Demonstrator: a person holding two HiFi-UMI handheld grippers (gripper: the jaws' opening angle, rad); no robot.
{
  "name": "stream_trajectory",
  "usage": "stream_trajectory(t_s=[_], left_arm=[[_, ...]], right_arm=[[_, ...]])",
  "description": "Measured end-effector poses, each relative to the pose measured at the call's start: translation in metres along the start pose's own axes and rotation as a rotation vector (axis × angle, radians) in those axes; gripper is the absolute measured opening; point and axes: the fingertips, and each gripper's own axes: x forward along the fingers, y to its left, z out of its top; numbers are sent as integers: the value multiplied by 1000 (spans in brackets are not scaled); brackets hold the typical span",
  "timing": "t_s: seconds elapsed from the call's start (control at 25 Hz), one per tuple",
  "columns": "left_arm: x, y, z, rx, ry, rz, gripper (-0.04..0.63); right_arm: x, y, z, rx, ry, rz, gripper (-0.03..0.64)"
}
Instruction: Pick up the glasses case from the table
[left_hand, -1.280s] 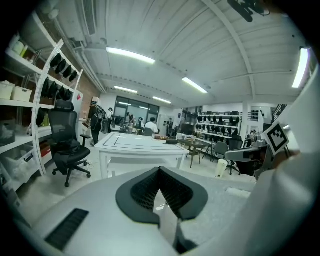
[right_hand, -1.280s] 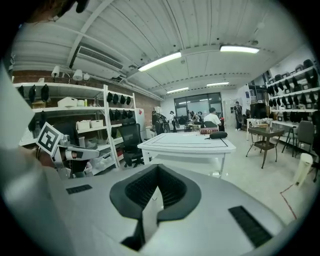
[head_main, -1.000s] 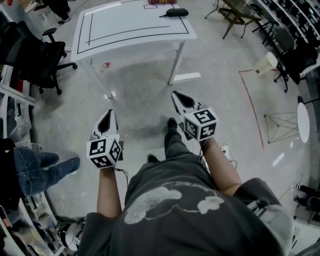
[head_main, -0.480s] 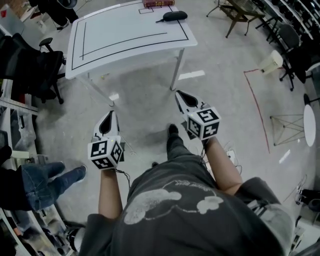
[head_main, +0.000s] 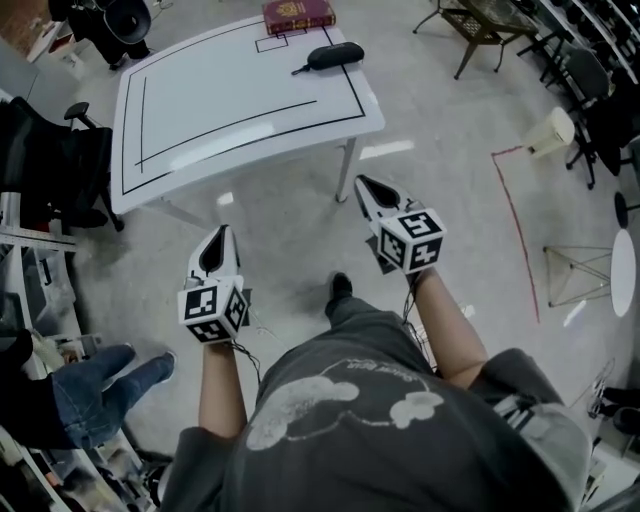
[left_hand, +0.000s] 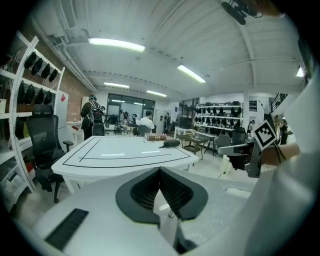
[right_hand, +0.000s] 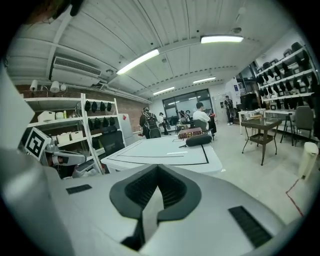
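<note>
The black glasses case (head_main: 333, 55) lies at the far right of the white table (head_main: 200, 110), next to a dark red book (head_main: 298, 14). It also shows as a dark oblong in the left gripper view (left_hand: 171, 143) and the right gripper view (right_hand: 198, 140). My left gripper (head_main: 219, 231) and right gripper (head_main: 362, 184) are held over the floor, short of the table's near edge, both pointing toward it. Both are shut with nothing between the jaws. The case is well beyond either gripper.
Black lines mark the tabletop (head_main: 230, 115). A black office chair (head_main: 50, 150) stands left of the table, a person's legs in jeans (head_main: 90, 385) at lower left. Chairs and a small table (head_main: 480, 25) stand at the right, with red floor tape (head_main: 515, 215).
Both grippers and I have moved forward toward the table; the table and case sit nearer and lower in the head view. The red book has come into sight. The jaws stay shut.
</note>
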Motion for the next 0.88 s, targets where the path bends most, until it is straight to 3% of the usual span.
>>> stream_trajectory(t_s=[0.44, 0.88], left_arm=[[99, -29, 39, 19, -13, 9, 2], [156, -39, 64, 57, -18, -74, 2]], right_arm=[[48, -89, 35, 3, -20, 30, 0], [58, -128, 39, 42, -30, -40, 0]])
